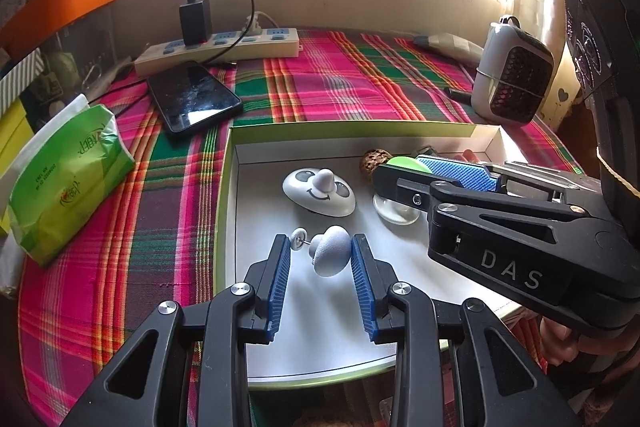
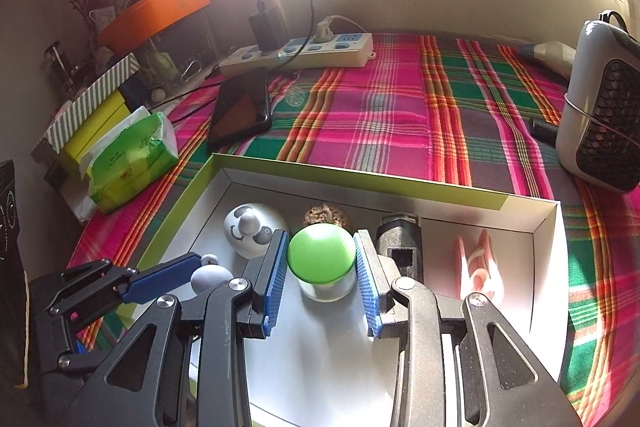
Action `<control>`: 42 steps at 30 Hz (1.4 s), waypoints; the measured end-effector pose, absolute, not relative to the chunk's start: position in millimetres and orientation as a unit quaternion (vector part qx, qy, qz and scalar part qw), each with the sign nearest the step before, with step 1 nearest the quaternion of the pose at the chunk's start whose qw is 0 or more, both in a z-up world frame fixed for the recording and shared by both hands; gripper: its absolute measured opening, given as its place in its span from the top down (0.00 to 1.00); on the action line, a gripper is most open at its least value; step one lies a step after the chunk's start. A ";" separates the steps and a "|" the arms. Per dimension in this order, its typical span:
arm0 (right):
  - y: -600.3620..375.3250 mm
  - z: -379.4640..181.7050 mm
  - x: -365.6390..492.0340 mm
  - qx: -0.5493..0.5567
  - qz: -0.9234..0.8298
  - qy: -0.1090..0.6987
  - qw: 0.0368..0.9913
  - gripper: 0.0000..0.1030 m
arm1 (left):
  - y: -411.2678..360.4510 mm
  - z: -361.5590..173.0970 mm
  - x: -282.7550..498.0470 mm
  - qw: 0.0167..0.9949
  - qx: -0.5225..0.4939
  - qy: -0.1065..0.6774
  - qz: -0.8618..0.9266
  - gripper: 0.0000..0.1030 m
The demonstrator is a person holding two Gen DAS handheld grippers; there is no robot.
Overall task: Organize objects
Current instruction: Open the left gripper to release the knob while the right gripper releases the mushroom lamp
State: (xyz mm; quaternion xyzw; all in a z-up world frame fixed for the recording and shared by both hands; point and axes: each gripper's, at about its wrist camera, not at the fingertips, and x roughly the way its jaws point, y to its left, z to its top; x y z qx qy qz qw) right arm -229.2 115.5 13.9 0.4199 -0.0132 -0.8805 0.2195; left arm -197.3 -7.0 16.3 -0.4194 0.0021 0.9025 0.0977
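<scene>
A shallow white tray (image 1: 352, 129) with a yellow-green rim lies on a plaid cloth. My left gripper (image 1: 319, 241) is shut on a small white knob (image 1: 330, 259); the knob's pin disc is against one pad and its dome against the other. My right gripper (image 2: 322, 235) is shut on a green-capped clear cup (image 2: 322, 253), whose clear base (image 1: 396, 211) is low over the tray floor. Also in the tray are a white smiley dome (image 1: 319, 193), a brown walnut-like ball (image 2: 324, 215), a black block (image 2: 400, 247) and a pink clip (image 2: 478, 267).
Behind the tray lie a black phone (image 1: 196, 99) and a power strip (image 1: 224, 49) with a charger plugged in. A green tissue pack (image 1: 68, 175) sits left. A white heater (image 1: 510, 75) stands at the right. Boxes and an orange lid (image 1: 60, 3) crowd the far left.
</scene>
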 end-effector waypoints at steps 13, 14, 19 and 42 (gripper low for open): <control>112.4 10.5 -232.6 0.413 -0.883 -0.005 0.225 0.66 | -2.4 13.8 -197.8 0.091 -0.419 0.019 0.903 0.71; 112.7 9.7 -232.6 0.414 -0.882 -0.008 0.225 0.66 | -2.3 13.8 -198.0 0.091 -0.419 0.019 0.903 0.71; 111.8 11.3 -232.0 0.412 -0.883 -0.006 0.222 0.66 | -2.5 13.3 -198.0 0.091 -0.420 0.019 0.903 0.71; 118.8 24.4 -214.8 0.399 -0.893 -0.018 0.208 0.60 | -6.3 24.0 -180.1 0.093 -0.405 0.010 0.910 0.69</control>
